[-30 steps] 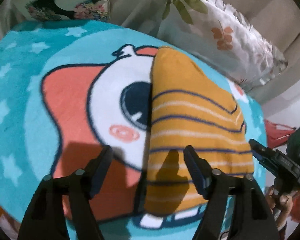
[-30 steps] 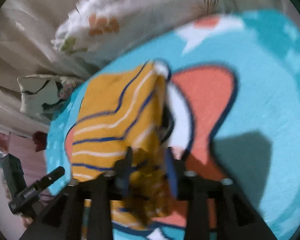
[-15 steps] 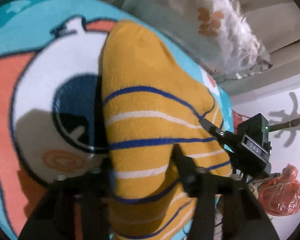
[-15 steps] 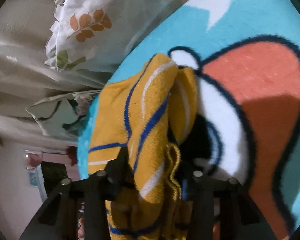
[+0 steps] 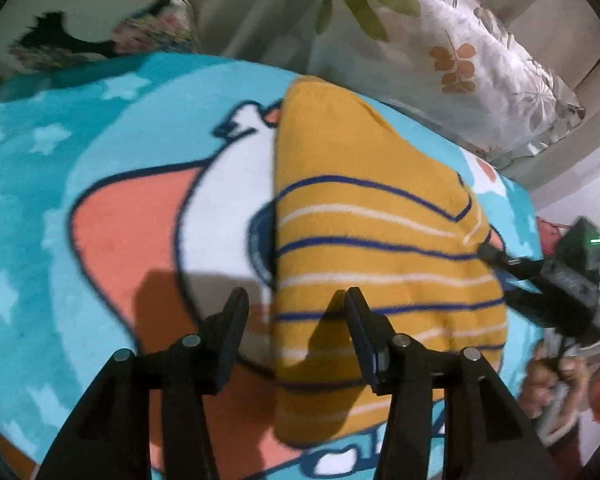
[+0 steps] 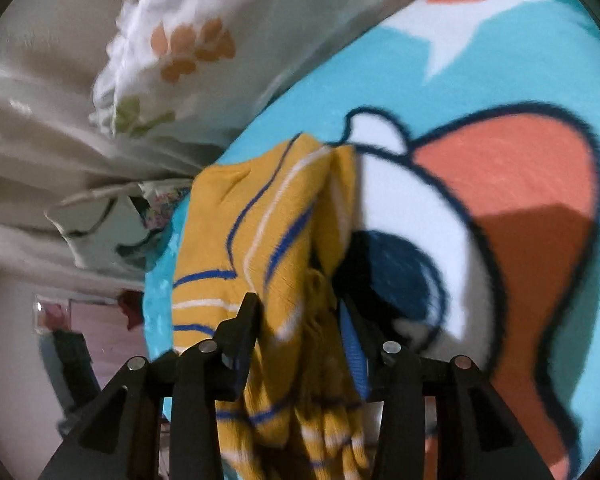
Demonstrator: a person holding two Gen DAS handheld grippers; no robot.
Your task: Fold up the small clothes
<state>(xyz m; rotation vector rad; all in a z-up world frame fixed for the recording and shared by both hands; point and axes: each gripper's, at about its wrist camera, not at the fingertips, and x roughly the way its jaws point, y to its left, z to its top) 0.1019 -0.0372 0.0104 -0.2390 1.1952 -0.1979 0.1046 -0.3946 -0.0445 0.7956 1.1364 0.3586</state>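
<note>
A small mustard-yellow sweater (image 5: 372,248) with blue and white stripes lies folded on a turquoise cartoon blanket (image 5: 60,184). My left gripper (image 5: 296,324) is open and empty, hovering just above the sweater's near left edge. My right gripper (image 6: 300,320) is shut on the sweater (image 6: 272,264), bunching its edge between the fingers and lifting it off the blanket. The right gripper also shows in the left wrist view (image 5: 540,272) at the sweater's right edge.
A white leaf-print pillow (image 5: 460,48) lies behind the blanket and also shows in the right wrist view (image 6: 204,48). A second floral pillow (image 5: 92,28) sits at the back left. Beige bedding lies beyond. A red bag shows at the far right.
My left gripper, which was shut on the sweater's edge half a second ago, has opened and pulled back. The right gripper keeps its hold on the sweater.
</note>
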